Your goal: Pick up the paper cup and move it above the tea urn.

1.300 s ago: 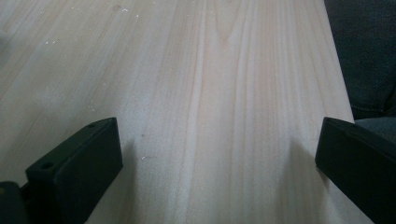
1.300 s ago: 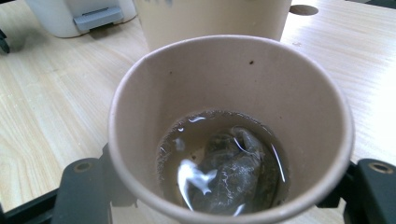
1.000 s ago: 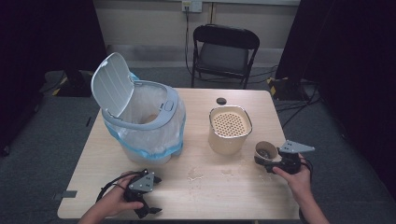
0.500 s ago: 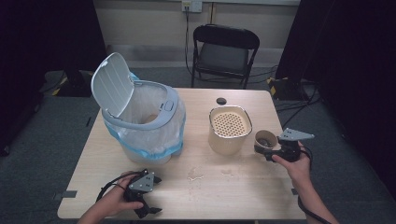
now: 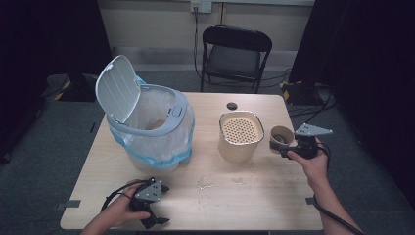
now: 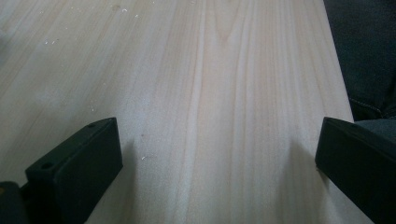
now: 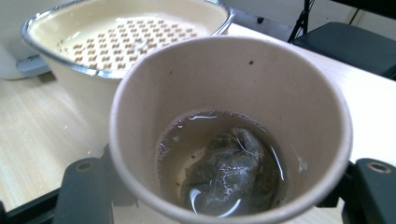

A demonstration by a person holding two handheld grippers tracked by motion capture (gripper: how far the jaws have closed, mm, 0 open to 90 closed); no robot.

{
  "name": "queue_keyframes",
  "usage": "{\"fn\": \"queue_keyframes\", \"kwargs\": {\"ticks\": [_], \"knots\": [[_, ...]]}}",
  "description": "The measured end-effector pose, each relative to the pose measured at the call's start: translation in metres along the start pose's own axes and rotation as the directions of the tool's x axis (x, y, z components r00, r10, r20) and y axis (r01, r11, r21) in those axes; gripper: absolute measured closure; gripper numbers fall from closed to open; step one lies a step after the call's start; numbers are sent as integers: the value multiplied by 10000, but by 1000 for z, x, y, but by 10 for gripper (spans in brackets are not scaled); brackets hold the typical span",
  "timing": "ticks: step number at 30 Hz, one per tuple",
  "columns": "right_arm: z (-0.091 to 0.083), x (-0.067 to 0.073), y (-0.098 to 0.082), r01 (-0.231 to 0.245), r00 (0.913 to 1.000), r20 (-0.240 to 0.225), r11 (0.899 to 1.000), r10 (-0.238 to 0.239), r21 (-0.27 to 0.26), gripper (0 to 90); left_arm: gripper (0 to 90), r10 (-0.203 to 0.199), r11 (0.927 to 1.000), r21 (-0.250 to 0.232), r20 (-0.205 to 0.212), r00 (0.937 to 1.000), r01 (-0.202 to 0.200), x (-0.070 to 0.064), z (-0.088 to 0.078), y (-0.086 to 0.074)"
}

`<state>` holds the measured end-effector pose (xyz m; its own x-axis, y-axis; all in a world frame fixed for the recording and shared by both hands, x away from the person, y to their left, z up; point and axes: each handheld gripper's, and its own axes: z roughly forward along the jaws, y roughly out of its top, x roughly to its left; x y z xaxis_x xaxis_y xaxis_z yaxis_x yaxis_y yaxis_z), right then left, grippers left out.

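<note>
Paper cup — beige, holding brownish liquid and a soaked tea bag.

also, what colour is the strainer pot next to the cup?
Cream, with a metal rim: the strainer pot shows best in the right gripper view, behind the paper cup.

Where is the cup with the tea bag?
In the high view the cup is at the right, held in the right tongs, just beside the strainer pot.

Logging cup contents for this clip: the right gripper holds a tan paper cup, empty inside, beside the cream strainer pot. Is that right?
Not empty. The right gripper view shows the tan paper cup holding brownish liquid and a soaked dark tea bag. The right gripper does hold it beside the cream strainer pot.
</note>
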<state>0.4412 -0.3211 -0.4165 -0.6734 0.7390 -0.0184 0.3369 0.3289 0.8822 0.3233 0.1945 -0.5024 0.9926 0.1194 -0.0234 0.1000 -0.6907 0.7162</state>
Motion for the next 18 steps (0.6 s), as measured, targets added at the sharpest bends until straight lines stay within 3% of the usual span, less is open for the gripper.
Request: {"fn": "queue_keyframes", "kwargs": {"ticks": [18], "knots": [[12, -15, 25, 216, 9994, 286, 9997, -218, 85, 296, 0, 8, 10000, -12, 3, 10000, -8, 0, 0, 0]]}}
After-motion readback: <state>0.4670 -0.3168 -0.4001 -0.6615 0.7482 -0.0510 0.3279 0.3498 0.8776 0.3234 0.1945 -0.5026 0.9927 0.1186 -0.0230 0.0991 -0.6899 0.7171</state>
